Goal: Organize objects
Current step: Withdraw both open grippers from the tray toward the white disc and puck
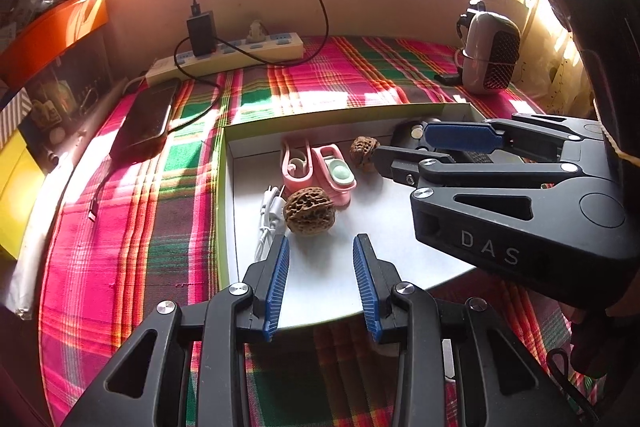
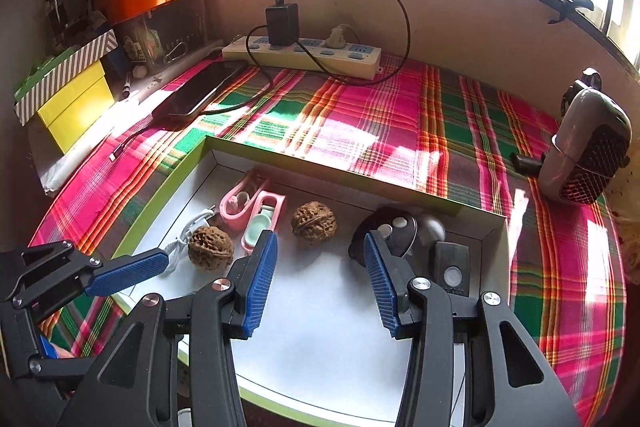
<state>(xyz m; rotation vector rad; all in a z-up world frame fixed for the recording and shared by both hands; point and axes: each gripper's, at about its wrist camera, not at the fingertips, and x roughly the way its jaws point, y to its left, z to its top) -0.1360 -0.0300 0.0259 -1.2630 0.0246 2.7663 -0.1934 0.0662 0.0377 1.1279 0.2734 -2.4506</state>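
A shallow white box with a green rim [image 1: 222, 163] [image 2: 176, 171] lies on the plaid cloth. In it are two walnuts [image 1: 309, 211] [image 1: 363, 151] [image 2: 210, 248] [image 2: 313, 223], two pink gadgets [image 1: 316, 169] [image 2: 256, 211], a white cable [image 1: 267, 217] [image 2: 188, 231] and dark devices [image 2: 392, 233] [image 2: 452, 269]. My left gripper [image 1: 321, 247] is open and empty over the box's near edge, just in front of the nearer walnut. My right gripper [image 2: 320, 243] is open and empty above the box floor, between the walnuts and the dark devices. It also shows in the left wrist view [image 1: 404, 143].
A power strip [image 1: 224, 57] [image 2: 300, 53] with a black charger and looped cable sits at the back wall. A phone [image 1: 148, 119] [image 2: 196, 95] lies left of the box. A grey mesh-fronted device [image 1: 490, 53] [image 2: 586, 151] stands at the right. Boxes [image 2: 76, 99] stack at the left.
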